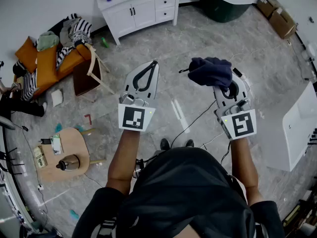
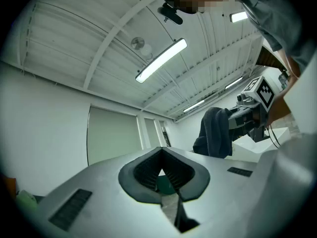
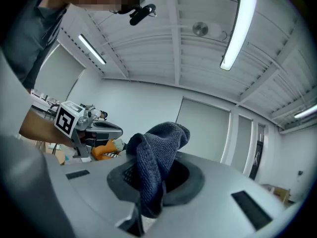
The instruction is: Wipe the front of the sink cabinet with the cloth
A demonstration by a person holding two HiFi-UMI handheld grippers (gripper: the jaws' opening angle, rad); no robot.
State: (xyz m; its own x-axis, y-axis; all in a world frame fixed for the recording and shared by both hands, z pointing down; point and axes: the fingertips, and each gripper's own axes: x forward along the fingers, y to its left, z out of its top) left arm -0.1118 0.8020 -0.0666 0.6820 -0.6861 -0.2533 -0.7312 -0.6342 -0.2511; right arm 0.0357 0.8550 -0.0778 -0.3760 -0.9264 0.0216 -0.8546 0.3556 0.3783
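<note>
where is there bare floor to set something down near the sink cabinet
Widest bare floor: in front of the sink cabinet, between it and the raised cloth. Another mostly open stretch runs right of the cloth toward the cardboard boxes. Crowded: the left, with the clothes-piled orange seat and round wooden table; a cable snakes across the middle.

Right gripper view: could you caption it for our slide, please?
Right gripper clamps the dark cloth beneath a ceiling light.

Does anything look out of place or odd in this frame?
Yes. A wooden chair appears tipped over on the floor beside an orange seat heaped with clothes. Also, the right gripper, shut on the dark cloth, points at the ceiling, well away from the sink cabinet.
</note>
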